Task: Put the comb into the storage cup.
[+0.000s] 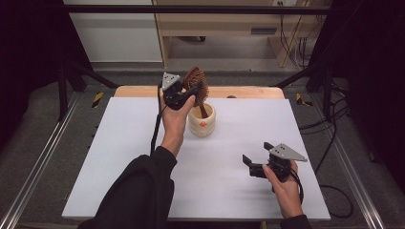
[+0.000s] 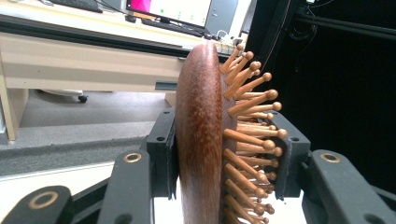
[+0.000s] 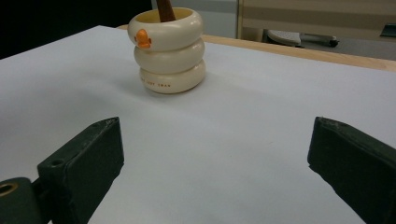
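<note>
White paper covers the bench (image 1: 143,157), the largest surface here, and little on it would stop a tipped holder from rolling. The cream ringed holder (image 1: 202,121) with an orange duck mark stands upright near the far middle of it, light-looking and unheld, so I judge it the weak point: any sideways pull on the brush could drag it over. The wooden paddle hairbrush (image 2: 201,140) has its head raised above the holder, handle end down inside the mouth. The left gripper (image 1: 184,93) is clamped across that head, one of the fingers (image 2: 161,149) on the smooth back and the other on the pin side. That pin-side contact is uneven, so the brush may twist or slip if lifted fast, and the handle could catch the rim. The right gripper (image 1: 255,164) rests low near the front right of the bench, fingers spread wide with nothing between them, well apart from the holder, too far to steady it
</note>
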Demonstrator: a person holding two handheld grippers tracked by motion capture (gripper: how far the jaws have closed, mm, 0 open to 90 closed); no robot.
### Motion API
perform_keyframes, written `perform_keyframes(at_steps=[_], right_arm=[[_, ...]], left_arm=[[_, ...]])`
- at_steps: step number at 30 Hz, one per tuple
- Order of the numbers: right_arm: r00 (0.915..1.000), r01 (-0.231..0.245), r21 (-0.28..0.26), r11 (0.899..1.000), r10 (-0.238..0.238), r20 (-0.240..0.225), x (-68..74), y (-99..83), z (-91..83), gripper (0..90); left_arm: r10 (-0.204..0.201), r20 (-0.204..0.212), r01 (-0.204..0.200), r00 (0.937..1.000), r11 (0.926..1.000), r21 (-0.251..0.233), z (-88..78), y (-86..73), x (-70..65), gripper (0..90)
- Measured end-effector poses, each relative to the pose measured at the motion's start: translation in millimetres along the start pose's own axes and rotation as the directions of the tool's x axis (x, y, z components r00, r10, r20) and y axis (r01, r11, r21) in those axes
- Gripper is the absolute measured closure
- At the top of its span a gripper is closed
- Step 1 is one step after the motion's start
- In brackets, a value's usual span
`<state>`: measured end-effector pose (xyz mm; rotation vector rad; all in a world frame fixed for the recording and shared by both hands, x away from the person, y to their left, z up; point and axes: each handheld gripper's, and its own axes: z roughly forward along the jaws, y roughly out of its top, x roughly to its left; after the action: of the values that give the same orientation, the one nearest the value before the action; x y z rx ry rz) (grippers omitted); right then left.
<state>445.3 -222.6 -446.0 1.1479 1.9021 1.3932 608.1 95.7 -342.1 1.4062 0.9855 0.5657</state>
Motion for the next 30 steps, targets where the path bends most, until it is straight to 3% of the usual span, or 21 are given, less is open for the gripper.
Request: perform_keyframes(at_steps=[30], right_arm=[[1.0,0.004,0.003,1.0,-0.004,-0.001,0.1,-0.4,0.7,4.1]], left_arm=[[0.001,-0.004,-0.001,1.0,1.0,0.005,1.2,-6.1,1.5,51.8]])
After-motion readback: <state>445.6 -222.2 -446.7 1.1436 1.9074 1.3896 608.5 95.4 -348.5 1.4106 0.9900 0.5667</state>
